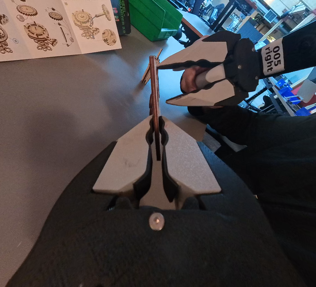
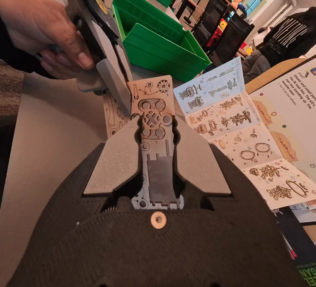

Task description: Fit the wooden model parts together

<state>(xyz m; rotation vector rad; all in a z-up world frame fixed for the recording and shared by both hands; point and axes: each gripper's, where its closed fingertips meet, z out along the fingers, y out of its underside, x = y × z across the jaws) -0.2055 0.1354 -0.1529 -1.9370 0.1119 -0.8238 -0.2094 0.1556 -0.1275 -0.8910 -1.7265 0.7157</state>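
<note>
My left gripper [image 1: 156, 117] is shut on a thin wooden parts sheet [image 1: 154, 91], held upright and seen edge-on. In the right wrist view the sheet [image 2: 153, 94] faces me, with laser-cut parts in it, and the left gripper [image 2: 127, 109] clamps its left edge. My right gripper [image 2: 156, 120] is open, its fingers on either side of a lobed cut-out part [image 2: 152, 120] in the sheet. In the left wrist view the right gripper [image 1: 162, 84] points at the sheet's face, its upper fingertip touching near the top. A second wooden sheet [image 2: 111, 118] lies behind on the table.
An open instruction booklet [image 1: 51, 14] [image 2: 230, 125] lies on the grey table [image 1: 68, 108]. Green plastic bins [image 1: 150, 10] [image 2: 162, 46] stand at the back, next to a dark box [image 1: 122, 14]. A printed card [image 2: 290, 99] lies at the right. A person [image 2: 282, 39] stands far behind. Only a small space, under 4 cm, lies between the two pairs of fingers.
</note>
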